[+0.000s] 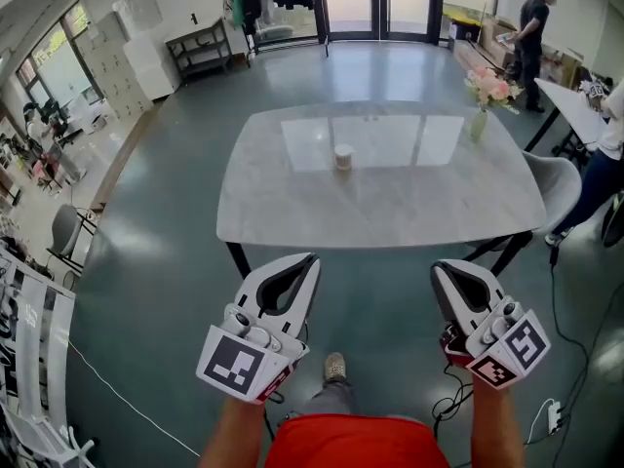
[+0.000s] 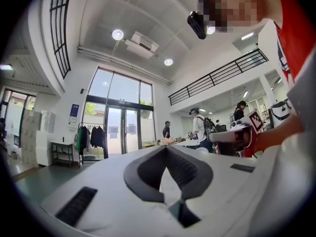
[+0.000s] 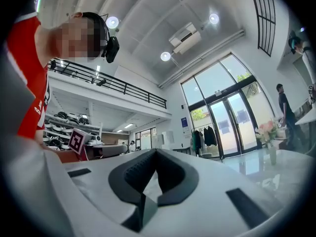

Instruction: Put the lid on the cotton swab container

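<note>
A small pale cylindrical container (image 1: 342, 156) stands near the middle of the grey marble table (image 1: 292, 213). It is too small to tell whether a lid sits on it, and I see no separate lid. My left gripper (image 1: 310, 258) and right gripper (image 1: 441, 266) are held side by side short of the table's near edge, well away from the container. Both point toward the table. The left gripper (image 2: 165, 147) is shut with nothing between its pads. The right gripper (image 3: 156, 151) is likewise shut and empty.
A vase of pink flowers (image 1: 485, 100) stands at the table's far right. A grey chair (image 1: 561, 183) sits at the right end, with people standing beyond it. Cables (image 1: 546, 412) lie on the floor at the lower right. Another chair (image 1: 66, 232) is at the left.
</note>
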{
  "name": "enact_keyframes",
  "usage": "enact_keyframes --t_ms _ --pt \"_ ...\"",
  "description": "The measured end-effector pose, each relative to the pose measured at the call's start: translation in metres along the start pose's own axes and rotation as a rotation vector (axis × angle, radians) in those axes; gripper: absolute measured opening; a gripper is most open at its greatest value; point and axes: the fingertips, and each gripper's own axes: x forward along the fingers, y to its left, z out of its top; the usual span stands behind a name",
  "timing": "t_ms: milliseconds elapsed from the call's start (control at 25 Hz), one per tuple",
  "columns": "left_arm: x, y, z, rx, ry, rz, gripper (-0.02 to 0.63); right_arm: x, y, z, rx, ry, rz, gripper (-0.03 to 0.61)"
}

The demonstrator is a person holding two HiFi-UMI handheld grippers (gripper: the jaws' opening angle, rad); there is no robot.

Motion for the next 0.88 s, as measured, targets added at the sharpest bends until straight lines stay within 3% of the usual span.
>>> enact_keyframes --t_ms 200,480,720,880 --pt "0.030 0.062 -0.009 0.007 -0.005 -0.014 0.014 0.063 -0.025 -0.004 0.012 -0.009 -0.013 0.018" --pt "0.061 0.114 -0.037 -0.033 0.052 -0.046 0.014 0.111 -0.050 -0.007 -0.008 0.005 -0.051 0.018" --pt "0.090 0.149 -0.038 -0.061 -0.042 -0.021 0.014 0.133 -0.081 -0.013 -0.012 0.022 -0.073 0.018" --pt "0.104 0.165 -0.044 -0.074 -0.030 -0.019 0.014 0.150 -0.098 -0.019 -0.010 0.030 -0.070 0.018"
